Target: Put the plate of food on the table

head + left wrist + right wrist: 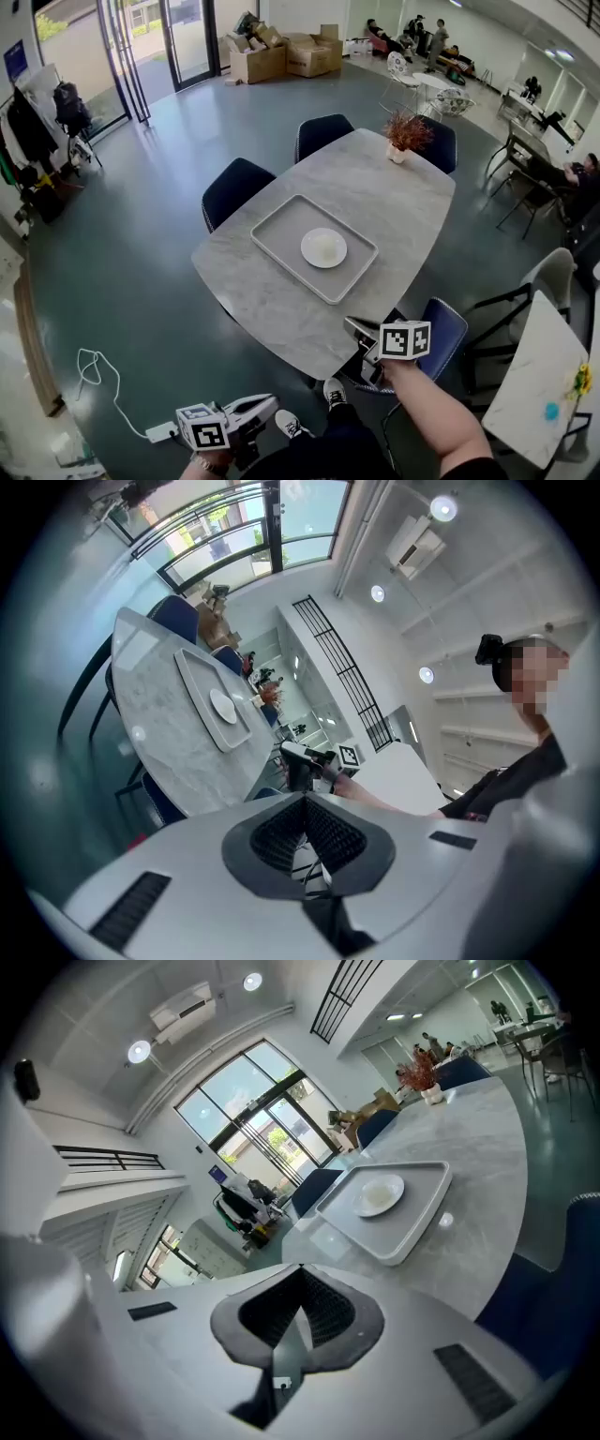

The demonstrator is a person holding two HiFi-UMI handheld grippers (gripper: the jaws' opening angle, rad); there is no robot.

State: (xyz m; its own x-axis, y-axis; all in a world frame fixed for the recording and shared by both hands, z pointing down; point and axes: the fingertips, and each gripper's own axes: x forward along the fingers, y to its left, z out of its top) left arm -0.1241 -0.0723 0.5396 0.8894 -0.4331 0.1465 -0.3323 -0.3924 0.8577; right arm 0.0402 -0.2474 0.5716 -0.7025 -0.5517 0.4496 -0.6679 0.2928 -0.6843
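Plate (323,247) on tray (281,230); left tool (265,406), right tool (354,328) clenched, empty. Step: approach pending; next needs opening onto plate rim.

Right gripper (356,330): jaws closed and empty, held on an outstretched forearm (433,412) just over the near edge of the bench (272,309). Left gripper (264,407): jaws closed and empty, held lower, short of the bench's near edge.

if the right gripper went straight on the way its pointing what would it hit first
Probably the table's near edge, just beyond the right gripper's shut tips. If it clears that, the tray holding the plate comes next. Depth is unclear.
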